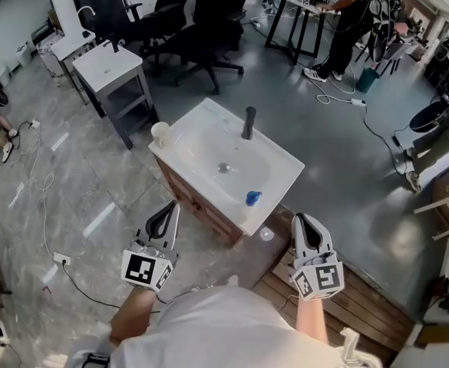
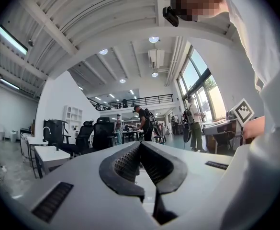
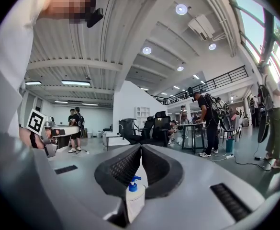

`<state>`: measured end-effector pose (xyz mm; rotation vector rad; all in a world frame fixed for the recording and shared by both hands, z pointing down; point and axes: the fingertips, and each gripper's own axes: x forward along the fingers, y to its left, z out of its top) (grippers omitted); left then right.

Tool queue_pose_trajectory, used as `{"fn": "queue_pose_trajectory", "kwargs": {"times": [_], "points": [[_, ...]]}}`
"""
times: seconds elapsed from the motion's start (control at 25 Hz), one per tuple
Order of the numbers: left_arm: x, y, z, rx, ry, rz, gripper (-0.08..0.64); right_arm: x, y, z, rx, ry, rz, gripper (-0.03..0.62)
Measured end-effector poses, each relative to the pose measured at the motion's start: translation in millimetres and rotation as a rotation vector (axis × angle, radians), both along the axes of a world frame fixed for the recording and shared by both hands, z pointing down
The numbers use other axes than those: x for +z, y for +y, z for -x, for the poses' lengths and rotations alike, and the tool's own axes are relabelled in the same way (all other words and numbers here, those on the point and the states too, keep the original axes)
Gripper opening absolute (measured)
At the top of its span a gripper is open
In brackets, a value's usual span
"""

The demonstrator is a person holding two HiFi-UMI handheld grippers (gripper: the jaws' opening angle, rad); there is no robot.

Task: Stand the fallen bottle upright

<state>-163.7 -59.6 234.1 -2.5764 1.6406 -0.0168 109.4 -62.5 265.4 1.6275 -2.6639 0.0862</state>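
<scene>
**A:** What's on your left?

**B:** In the head view, a small table stands at the far left, well apart from everything else. Nearer me is my left gripper, held level over the floor, just short of the sink. Its fingers are closed tip to tip, and its own view shows nothing between them.

**A:** And the sink itself?

**B:** It's a white top on a wooden cabinet, sitting cornerwise to me. A cup stands on its left corner. A dark tap rises at the far side of the basin.

**A:** Where's the bottle?

**B:** The bottle is on the sink top by the near right edge, between the basin and the rim. From above I mostly see its blue pump. In the right gripper view it stands upright, pump on top, and it touches neither gripper. I see it there through the gap behind the closed fingertips, not in a grip.

**A:** So the right gripper is empty?

**B:** Yes. My right gripper is level, near the sink's near corner, with its fingers closed on nothing. Below it is wooden decking. A small clear round thing lies on the floor beside the cabinet; I can't tell what it is.
</scene>
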Motion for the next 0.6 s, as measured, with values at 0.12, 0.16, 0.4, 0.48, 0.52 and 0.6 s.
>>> {"fn": "queue_pose_trajectory", "kwargs": {"times": [0.12,0.16,0.4,0.48,0.52,0.6], "points": [[7,1,2,-0.021,0.010,0.003,0.018,-2,0,-9,0.018,-0.002,-0.019,0.041],[10,1,2,-0.027,0.018,0.007,0.018,-4,0,-13,0.025,-0.002,-0.025,0.041],[12,6,-9,-0.023,0.012,0.010,0.018,-7,4,-24,0.037,-0.002,-0.035,0.041],[12,7,-12,-0.018,0.008,0.004,0.018,-6,5,-26,0.040,-0.002,-0.034,0.041],[11,7,-14,-0.015,0.003,0.000,0.018,-6,5,-26,0.041,-0.002,-0.035,0.041],[9,6,-17,-0.009,-0.004,-0.008,0.018,-8,4,-26,0.042,-0.002,-0.040,0.041]]}}
